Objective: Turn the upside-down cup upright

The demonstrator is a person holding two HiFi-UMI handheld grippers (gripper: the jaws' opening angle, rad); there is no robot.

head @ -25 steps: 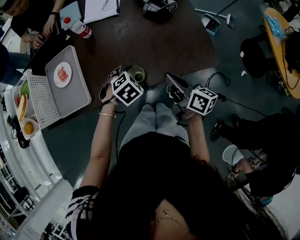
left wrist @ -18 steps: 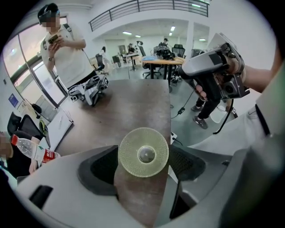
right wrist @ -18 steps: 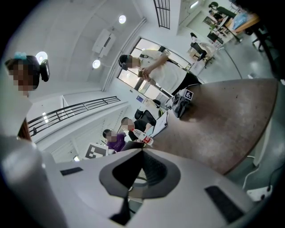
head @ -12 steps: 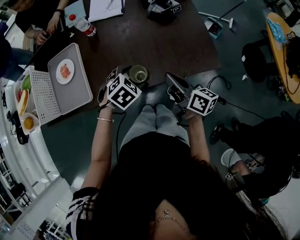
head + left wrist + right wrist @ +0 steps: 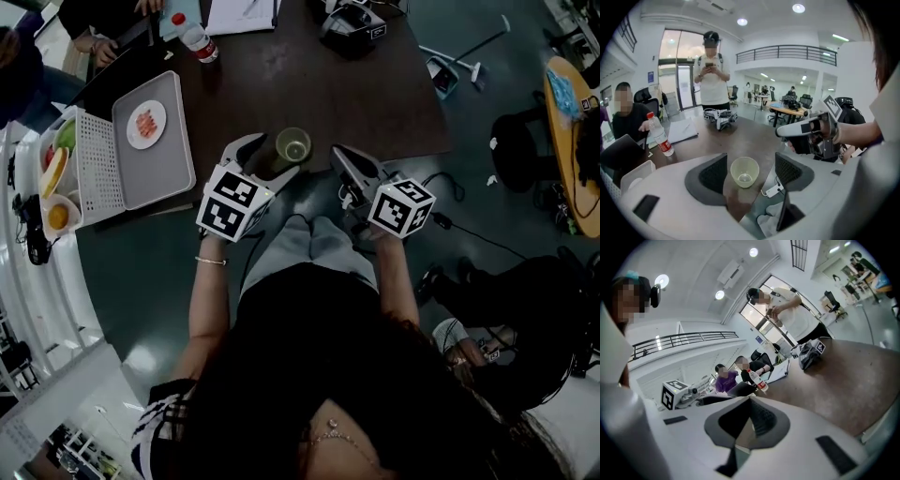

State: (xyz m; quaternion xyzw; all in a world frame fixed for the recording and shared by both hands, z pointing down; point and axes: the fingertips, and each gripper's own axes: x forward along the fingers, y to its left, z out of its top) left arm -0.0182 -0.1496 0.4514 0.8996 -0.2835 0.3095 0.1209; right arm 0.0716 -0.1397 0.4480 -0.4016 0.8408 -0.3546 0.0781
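1. Head view: looked down on a dark table (image 5: pixel 309 84) with the cup (image 5: pixel 293 145) standing right way up near the close edge, mouth to the top. Found the left gripper (image 5: pixel 272 155) right by the cup, with its jaws wide apart, one on each side of the cup. Found the right gripper (image 5: pixel 342 157) just to the right of the cup and off it, with its jaws pressed together. Also showed a grey tray (image 5: pixel 159 159) on the left with a small plate (image 5: pixel 145 124) of food on it, and a bottle (image 5: pixel 195 36) with a red cap far back on the table
2. Left gripper view: looked along the left gripper (image 5: pixel 751 171) at the cup (image 5: pixel 744 172), pale and see-through, sat on the table (image 5: pixel 740 136) between the two dark pads (image 5: pixel 712 176). Left a gap on each side, so touched by neither pad and held by nothing. Had just closed a tiny bit, but were wide open all the same. Showed the right gripper (image 5: pixel 780 132) higher up on the right, away from the cup. Showed the bottle (image 5: pixel 660 136) on the left and a person (image 5: pixel 712 79) standing behind the table
3. Right gripper view: looked along the right gripper (image 5: pixel 749 420), with both pads (image 5: pixel 761 420) shut tight against each other and nothing between them. Showed the table (image 5: pixel 843 376) on the right, the bottle (image 5: pixel 761 384) further off, and people (image 5: pixel 724 378) sitting by it
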